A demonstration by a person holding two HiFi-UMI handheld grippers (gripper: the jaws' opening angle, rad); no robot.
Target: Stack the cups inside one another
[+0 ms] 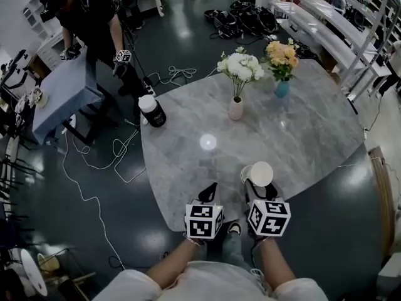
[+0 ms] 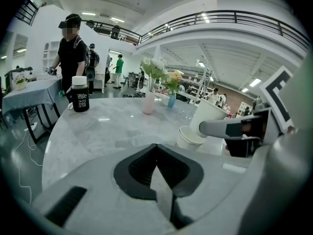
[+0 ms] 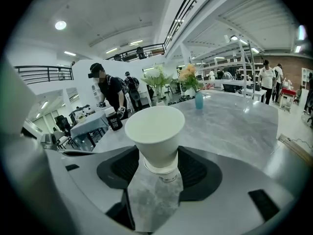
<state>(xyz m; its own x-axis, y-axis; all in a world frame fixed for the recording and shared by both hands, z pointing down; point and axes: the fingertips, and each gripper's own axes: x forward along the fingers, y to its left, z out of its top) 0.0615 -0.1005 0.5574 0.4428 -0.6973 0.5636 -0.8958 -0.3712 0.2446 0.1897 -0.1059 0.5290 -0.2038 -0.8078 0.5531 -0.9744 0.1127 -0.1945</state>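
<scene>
While right tongs (image 3: pixel 157 155) pinch a paper cup (image 3: pixel 154 129), left tongs (image 2: pixel 156 150) pressed together, level alongside.

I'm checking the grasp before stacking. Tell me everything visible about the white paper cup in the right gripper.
The white paper cup is plain, tapered, rolled-rimmed, apparently empty and undented. The right gripper is shut on its lower part, holding it mouth up, slightly tilted, off the grey marble table. Its base hangs close to a second white cup; contact is unclear.

Lower cup (image 3: pixel 165 176) mostly behind upper cup (image 3: pixel 155 131).
</scene>
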